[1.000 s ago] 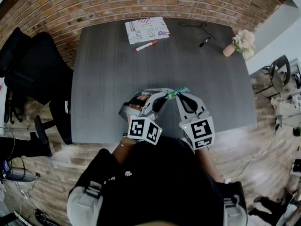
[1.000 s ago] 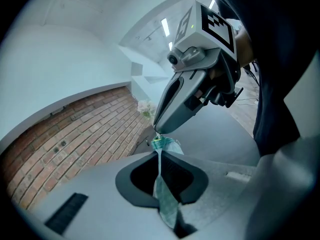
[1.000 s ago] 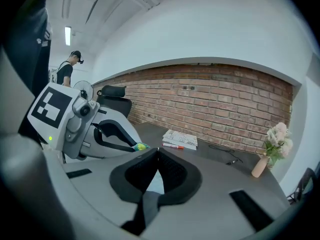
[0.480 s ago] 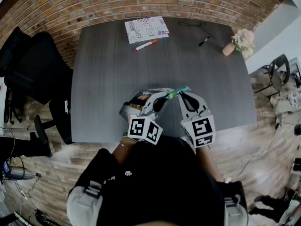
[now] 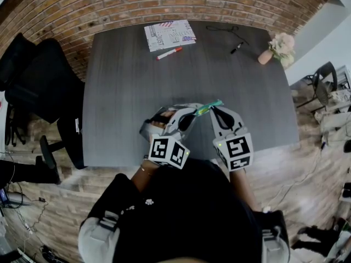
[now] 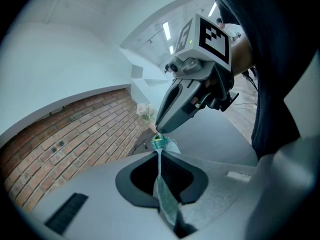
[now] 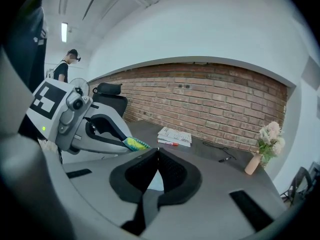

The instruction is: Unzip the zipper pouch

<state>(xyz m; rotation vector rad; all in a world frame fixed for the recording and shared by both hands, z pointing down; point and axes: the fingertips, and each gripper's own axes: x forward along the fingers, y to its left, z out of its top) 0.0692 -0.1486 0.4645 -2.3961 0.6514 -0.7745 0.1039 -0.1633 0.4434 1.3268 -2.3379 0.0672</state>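
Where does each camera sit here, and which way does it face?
Head view: on the head, looking steeply down at the table; torso, left gripper, right gripper show.
Left gripper view: along its jaws, shut on the pouch, toward the right gripper.
Right gripper view: toward the brick wall; left gripper shows.
All three share the pouch.

The dark grey tabletop (image 5: 131, 97) stands against a brick wall (image 5: 164, 1). Near its far edge, close to twelve o'clock from its middle, lies a printed booklet (image 5: 170, 34). A red marker (image 5: 169, 53) lies just beside the booklet, at its six o'clock. At one o'clock a thin black cable (image 5: 225, 29) lies near a black pen (image 5: 237, 49). A small vase of pale flowers (image 5: 278, 50) stands at the two o'clock corner. A black office chair (image 5: 38, 81) stands off the tabletop at nine o'clock.
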